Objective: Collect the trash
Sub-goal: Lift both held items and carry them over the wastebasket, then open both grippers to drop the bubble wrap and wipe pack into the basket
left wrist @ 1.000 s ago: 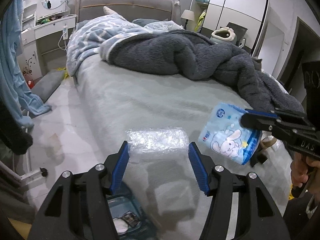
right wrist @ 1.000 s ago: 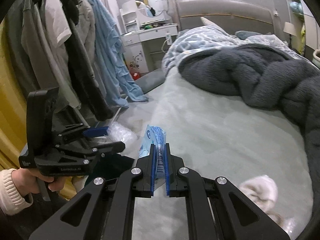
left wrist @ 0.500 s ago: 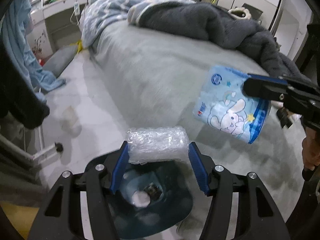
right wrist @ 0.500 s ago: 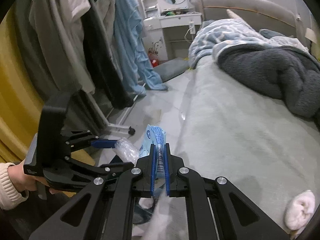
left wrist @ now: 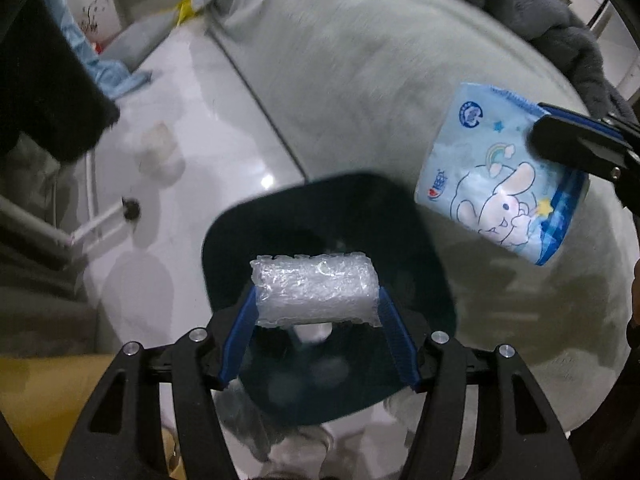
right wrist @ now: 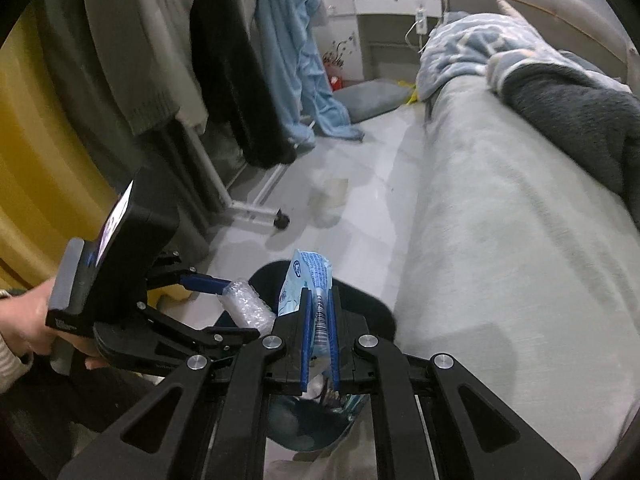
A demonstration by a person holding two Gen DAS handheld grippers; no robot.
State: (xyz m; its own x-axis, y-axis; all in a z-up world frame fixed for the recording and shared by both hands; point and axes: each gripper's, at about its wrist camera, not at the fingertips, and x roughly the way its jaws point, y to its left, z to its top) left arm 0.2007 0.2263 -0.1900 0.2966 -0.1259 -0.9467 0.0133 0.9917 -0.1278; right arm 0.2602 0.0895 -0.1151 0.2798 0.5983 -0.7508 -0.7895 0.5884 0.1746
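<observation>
My left gripper (left wrist: 316,308) is shut on a roll of clear bubble wrap (left wrist: 314,294) and holds it right over the open dark blue trash bin (left wrist: 432,264) on the floor beside the bed. The bin holds some white trash. My right gripper (right wrist: 319,312) is shut on a blue cartoon-rabbit tissue packet (right wrist: 312,280), held above the bin's rim (right wrist: 384,312). The packet shows in the left wrist view (left wrist: 500,192) to the right of the bin, over the bed edge. The bubble wrap shows in the right wrist view (right wrist: 246,308) too.
The grey bed (right wrist: 500,220) with a dark blanket (right wrist: 580,112) lies to the right of the bin. A clothes rack (right wrist: 240,208) with hanging garments stands on the left on the pale floor (left wrist: 180,120). A yellow curtain (right wrist: 36,160) hangs at far left.
Both grippers have swung down and left from over the bed to above the trash bin, each still holding its item. The bin has come fully into view beneath them.
</observation>
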